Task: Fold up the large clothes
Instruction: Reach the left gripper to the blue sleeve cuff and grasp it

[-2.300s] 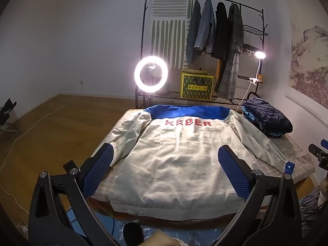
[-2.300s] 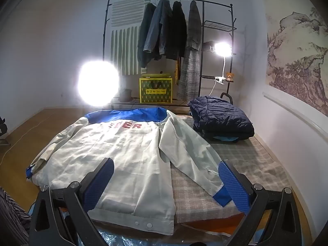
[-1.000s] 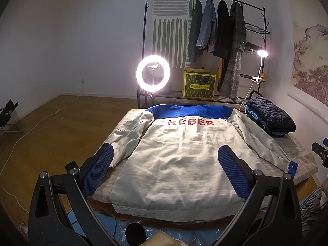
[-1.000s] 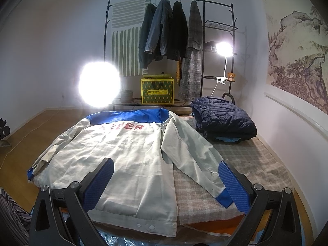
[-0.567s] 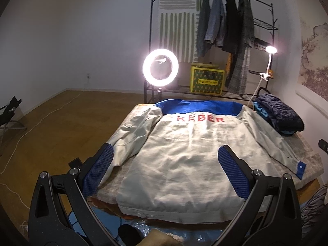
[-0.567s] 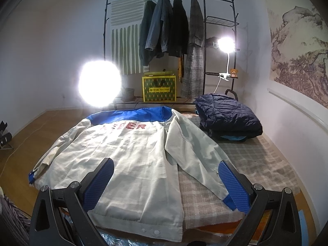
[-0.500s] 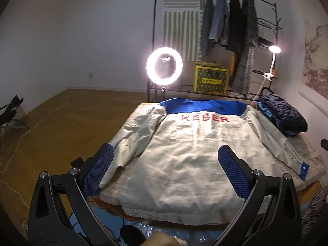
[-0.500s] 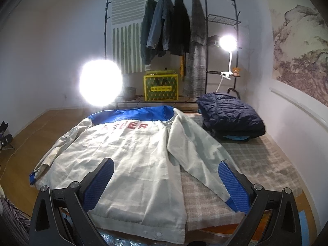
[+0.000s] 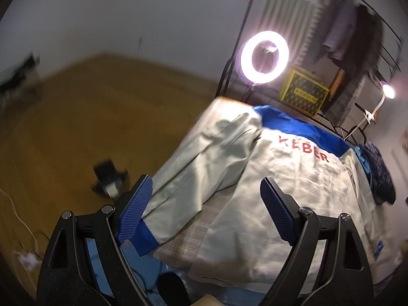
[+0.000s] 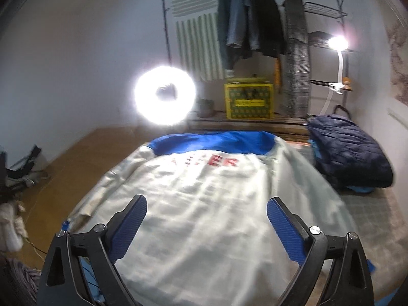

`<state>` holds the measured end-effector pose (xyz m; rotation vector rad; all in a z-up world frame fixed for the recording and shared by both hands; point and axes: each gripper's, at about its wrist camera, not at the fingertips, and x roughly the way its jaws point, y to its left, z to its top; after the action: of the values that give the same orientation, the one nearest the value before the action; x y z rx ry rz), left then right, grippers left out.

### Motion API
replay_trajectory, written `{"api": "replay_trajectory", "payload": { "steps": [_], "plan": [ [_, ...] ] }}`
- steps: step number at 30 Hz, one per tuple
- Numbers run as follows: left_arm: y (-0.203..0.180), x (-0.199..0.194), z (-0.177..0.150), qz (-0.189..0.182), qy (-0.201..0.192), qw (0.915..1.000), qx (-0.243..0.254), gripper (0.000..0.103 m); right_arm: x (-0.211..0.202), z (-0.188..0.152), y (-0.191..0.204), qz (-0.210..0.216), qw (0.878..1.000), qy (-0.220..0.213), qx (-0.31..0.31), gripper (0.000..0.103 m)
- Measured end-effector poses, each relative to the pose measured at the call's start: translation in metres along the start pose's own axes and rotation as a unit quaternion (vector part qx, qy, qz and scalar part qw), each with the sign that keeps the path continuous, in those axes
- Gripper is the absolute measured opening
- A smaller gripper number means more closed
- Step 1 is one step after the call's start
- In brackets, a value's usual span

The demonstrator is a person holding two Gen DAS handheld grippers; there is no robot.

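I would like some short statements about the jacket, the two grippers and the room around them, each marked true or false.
1. The pale jacket lies back side up, with red letters below its blue yoke. True.
2. The left gripper is shut on the blue sleeve cuff. False: its jaws have been closing a little, yet they stand wide and the cuff lies just below one pad, not pinched.
3. The right gripper holds nothing. True: its jaws, just narrowed slightly, are open above the jacket's back.
4. The dark quilted jacket hangs on the rack. False: it lies folded beside the pale jacket.
5. The ring light is off. False: it glows brightly.
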<state>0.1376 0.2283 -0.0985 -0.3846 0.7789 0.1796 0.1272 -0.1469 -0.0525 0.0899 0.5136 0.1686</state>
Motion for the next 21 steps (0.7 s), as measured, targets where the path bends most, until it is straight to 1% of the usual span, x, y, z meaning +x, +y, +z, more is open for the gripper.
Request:
{"api": "replay_trajectory", "payload": {
  "steps": [1,5,7,9,11,13,16,19,21],
  "plan": [
    [0.013,0.011,0.003,0.003,0.010,0.9999,-0.013,0.089,0.010,0.001,0.004,0.016,1.000,-0.008,0.003,0.097],
    [0.060,0.045,0.006,0.016,0.051,0.9972,-0.053,0.089,0.042,-0.002,0.012,0.053,0.998,-0.014,0.015,0.096],
    [0.085,0.066,0.003,0.010,0.080,0.9933,-0.082,0.089,0.058,-0.003,0.018,0.064,0.998,-0.009,0.011,0.092],
    [0.104,0.081,0.001,0.004,0.099,0.9898,-0.103,0.089,0.071,-0.005,0.022,0.080,0.997,0.000,0.004,0.088],
    [0.125,0.097,-0.003,-0.009,0.128,0.9831,-0.131,0.089,0.089,-0.010,0.027,0.087,0.996,0.016,0.000,0.087],
    [0.143,0.114,-0.008,-0.008,0.145,0.9754,-0.166,0.089,0.100,-0.015,0.027,0.086,0.996,0.026,0.001,0.086],
    [0.167,0.127,-0.015,-0.005,0.164,0.9662,-0.199,0.089,0.115,-0.020,0.028,0.084,0.996,0.041,0.001,0.086],
    [0.178,0.140,-0.023,-0.008,0.180,0.9588,-0.219,0.089,0.125,-0.021,0.031,0.086,0.995,0.050,0.000,0.086],
    [0.182,0.150,-0.031,-0.019,0.203,0.9511,-0.232,0.089,0.128,-0.021,0.033,0.088,0.995,0.052,-0.002,0.086]
  ]
}}
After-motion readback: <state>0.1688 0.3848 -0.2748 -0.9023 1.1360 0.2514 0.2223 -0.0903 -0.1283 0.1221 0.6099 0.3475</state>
